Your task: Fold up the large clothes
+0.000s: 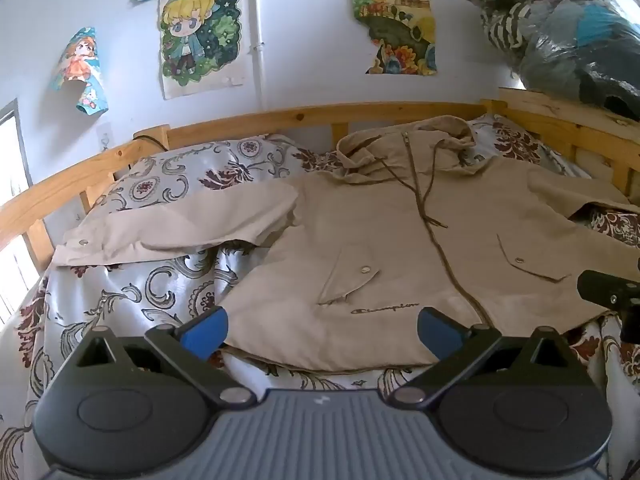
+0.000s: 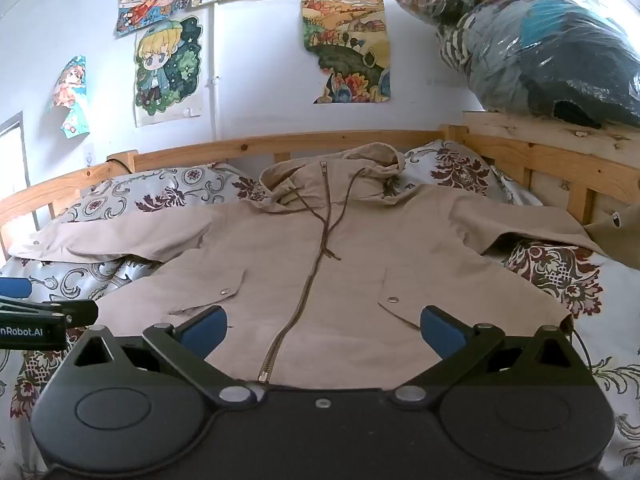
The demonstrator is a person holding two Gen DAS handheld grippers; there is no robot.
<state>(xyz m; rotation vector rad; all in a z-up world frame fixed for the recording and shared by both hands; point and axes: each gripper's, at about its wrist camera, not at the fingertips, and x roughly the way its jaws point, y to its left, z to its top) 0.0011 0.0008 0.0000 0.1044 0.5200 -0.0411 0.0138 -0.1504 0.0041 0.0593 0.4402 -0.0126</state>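
Observation:
A beige hooded zip jacket [image 1: 400,248] lies face up and spread flat on the bed, hood toward the wall, both sleeves stretched out sideways. It also shows in the right wrist view [image 2: 320,264]. My left gripper [image 1: 322,332] is open and empty, hovering over the jacket's near hem left of the zip. My right gripper [image 2: 324,330] is open and empty, over the near hem at the zip's lower end. The right gripper shows at the right edge of the left wrist view [image 1: 612,292], and the left gripper shows at the left edge of the right wrist view [image 2: 36,316].
The bed has a floral sheet [image 1: 120,312] and a wooden rail [image 1: 280,118] along the wall. A plastic bag of clothes [image 2: 540,48] sits on a wooden shelf at the right. Posters [image 2: 168,68] hang on the wall. A floral pillow [image 2: 160,192] lies at the back left.

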